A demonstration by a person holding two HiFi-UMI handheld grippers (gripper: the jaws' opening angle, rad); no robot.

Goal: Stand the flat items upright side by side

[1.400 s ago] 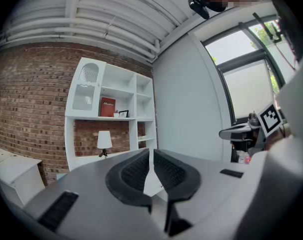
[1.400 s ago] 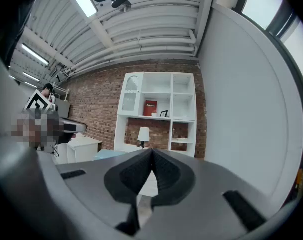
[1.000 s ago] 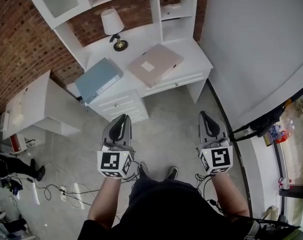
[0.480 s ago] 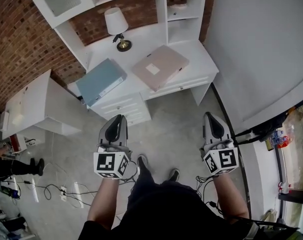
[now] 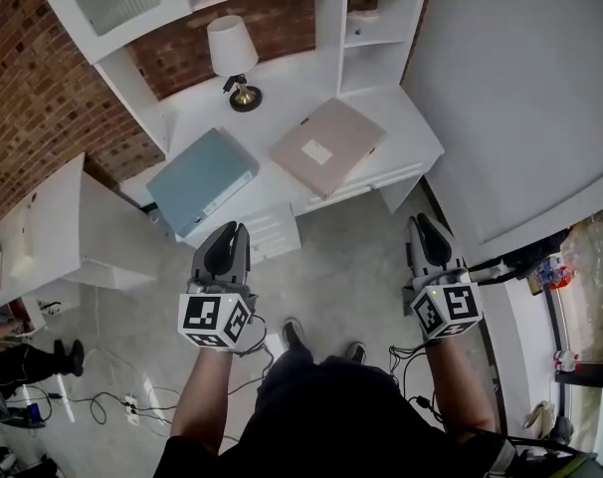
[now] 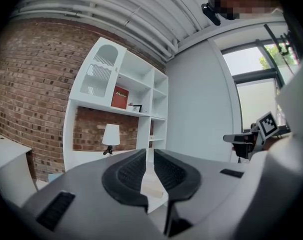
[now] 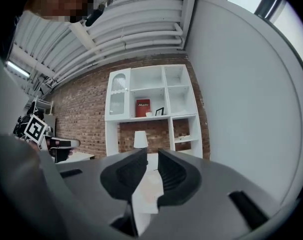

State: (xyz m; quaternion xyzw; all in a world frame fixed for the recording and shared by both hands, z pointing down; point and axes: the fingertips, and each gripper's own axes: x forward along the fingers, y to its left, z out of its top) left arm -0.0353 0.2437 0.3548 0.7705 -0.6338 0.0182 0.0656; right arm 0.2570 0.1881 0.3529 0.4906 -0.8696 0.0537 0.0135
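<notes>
Two folders lie flat ahead, blue folder [image 5: 202, 179] before the clenched empty left tool [image 5: 238, 231], pink folder [image 5: 326, 147] before the just-opening empty right tool [image 5: 422, 221].

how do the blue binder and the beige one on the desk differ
The blue binder lies left, the beige binder right on the desk. The beige binder bears a pale square label; the blue binder's cover looks plain. Both lie flat, apart, neither upright yet.
</notes>
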